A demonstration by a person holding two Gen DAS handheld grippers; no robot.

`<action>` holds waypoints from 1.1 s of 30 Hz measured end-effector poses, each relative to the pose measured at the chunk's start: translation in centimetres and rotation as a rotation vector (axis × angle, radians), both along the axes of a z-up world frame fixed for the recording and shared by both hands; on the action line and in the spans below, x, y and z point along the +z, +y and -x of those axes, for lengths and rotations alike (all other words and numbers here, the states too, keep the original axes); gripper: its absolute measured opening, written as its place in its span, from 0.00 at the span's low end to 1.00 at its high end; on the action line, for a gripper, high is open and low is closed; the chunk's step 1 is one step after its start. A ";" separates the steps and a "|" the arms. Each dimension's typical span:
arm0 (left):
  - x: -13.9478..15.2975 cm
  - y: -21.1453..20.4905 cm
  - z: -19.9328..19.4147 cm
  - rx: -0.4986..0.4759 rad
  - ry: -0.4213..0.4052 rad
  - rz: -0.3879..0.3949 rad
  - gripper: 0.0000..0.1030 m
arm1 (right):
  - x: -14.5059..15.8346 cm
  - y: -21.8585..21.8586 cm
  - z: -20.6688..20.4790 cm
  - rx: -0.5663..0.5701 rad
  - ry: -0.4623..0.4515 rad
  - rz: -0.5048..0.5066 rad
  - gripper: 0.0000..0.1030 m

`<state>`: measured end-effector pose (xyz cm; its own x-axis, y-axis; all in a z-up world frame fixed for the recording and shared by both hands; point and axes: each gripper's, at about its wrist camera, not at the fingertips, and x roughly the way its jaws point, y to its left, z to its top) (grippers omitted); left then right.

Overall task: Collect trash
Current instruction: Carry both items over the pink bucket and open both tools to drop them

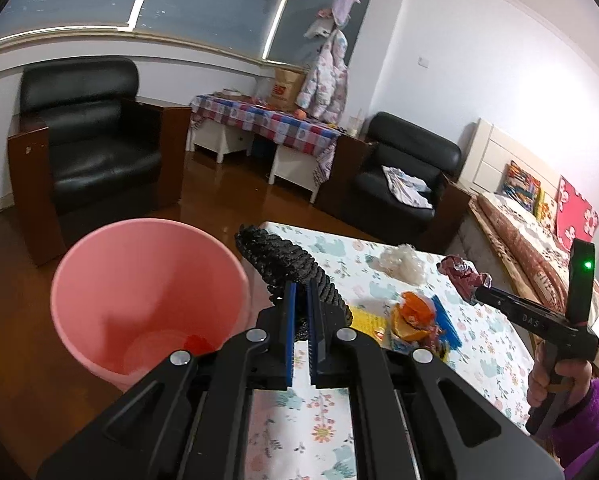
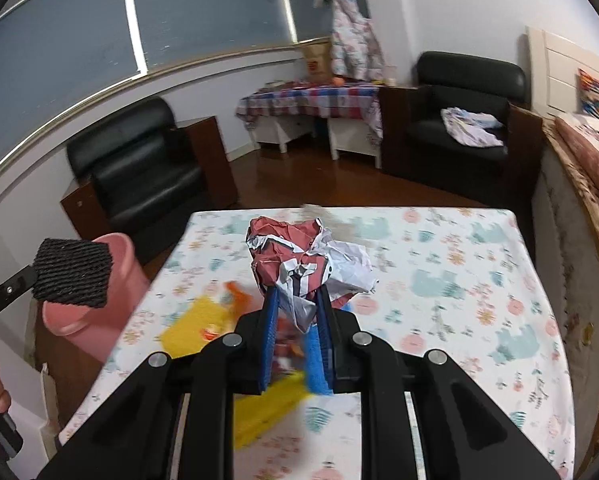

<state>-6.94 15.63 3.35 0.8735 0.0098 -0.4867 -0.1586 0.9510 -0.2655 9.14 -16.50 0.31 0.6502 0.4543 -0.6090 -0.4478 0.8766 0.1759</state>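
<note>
Now 1 pink bin (image 1: 147, 300) is landmark, standing on floor just off left edge of surface (image 1: 479, 344), mouth up, 1 small red scrap at bottom. Left tool (image 1: 301, 292) clamped shut on 1 black woven pad (image 1: 283, 264), long axis running away from camera, far end just right of bin rim; this hand nearer bin. Right tool (image 2: 297, 300) pinches 1 crumpled red-white paper wad (image 2: 299, 264), raised over surface, well right of bin. Left on surface right of bin: 1 clear plastic wad (image 1: 403, 260), 1 orange-yellow wrapper heap (image 1: 415, 320), count inside unclear.
</note>
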 end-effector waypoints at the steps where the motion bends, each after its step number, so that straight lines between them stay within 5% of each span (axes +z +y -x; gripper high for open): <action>1: 0.0 0.3 0.2 0.010 -0.001 0.000 0.04 | 0.2 0.8 0.2 0.021 -0.004 0.000 0.18; 33: -1.7 7.6 4.1 0.312 0.036 -0.008 0.05 | 2.0 20.4 3.8 0.446 -0.046 0.010 0.18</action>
<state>-11.05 23.25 1.61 0.8101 0.2789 -0.5157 -0.4522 0.8571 -0.2469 5.37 3.94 2.32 0.4187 0.6905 -0.5898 -0.7893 0.5979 0.1397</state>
